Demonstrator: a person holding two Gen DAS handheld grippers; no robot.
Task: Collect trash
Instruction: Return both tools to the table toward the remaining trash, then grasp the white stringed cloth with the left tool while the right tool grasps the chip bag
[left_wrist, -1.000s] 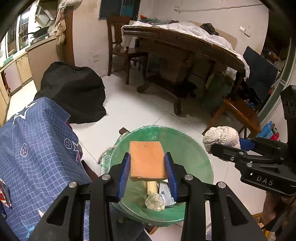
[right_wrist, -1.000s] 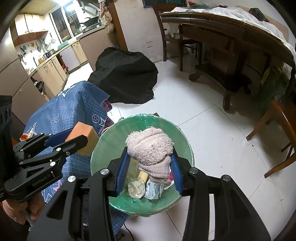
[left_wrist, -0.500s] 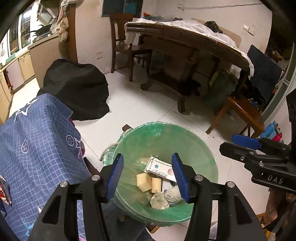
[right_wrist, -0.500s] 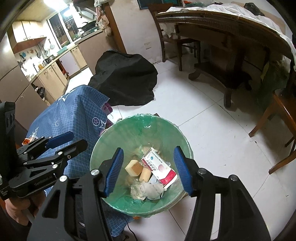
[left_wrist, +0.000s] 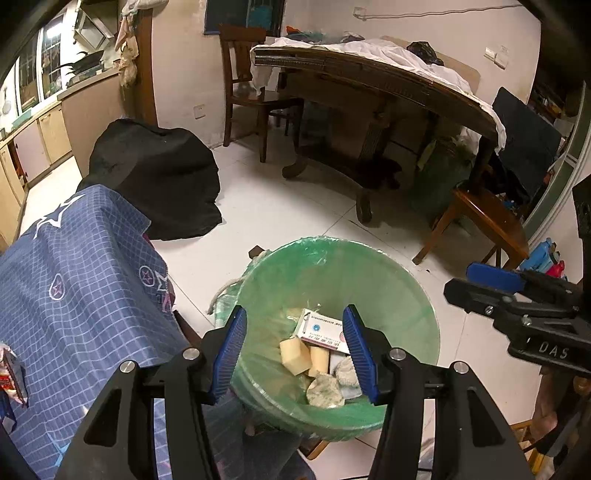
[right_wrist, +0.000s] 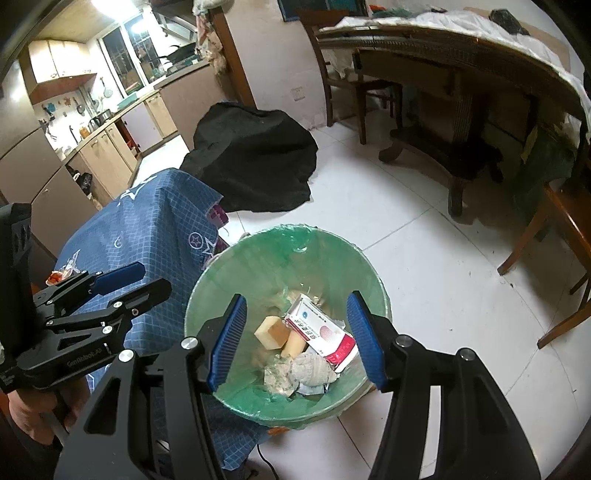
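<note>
Left wrist view, left gripper (left_wrist: 295, 345) and right gripper (right_wrist: 295, 338) both spread wide, empty, above green-lined bin (left_wrist: 413, 295)

Warm indoor light, moderately dim. The brightest source is a ceiling lamp (right_wrist: 107, 9) over the kitchen, blown out to white glare. The white floor tiles (right_wrist: 436, 266) reflect it softly; deep shadow pools beneath the dining table (left_wrist: 369, 110). Both fisheye views bend straight lines strongly and vignette black at the corners. Focus is sharp centrally.
</note>
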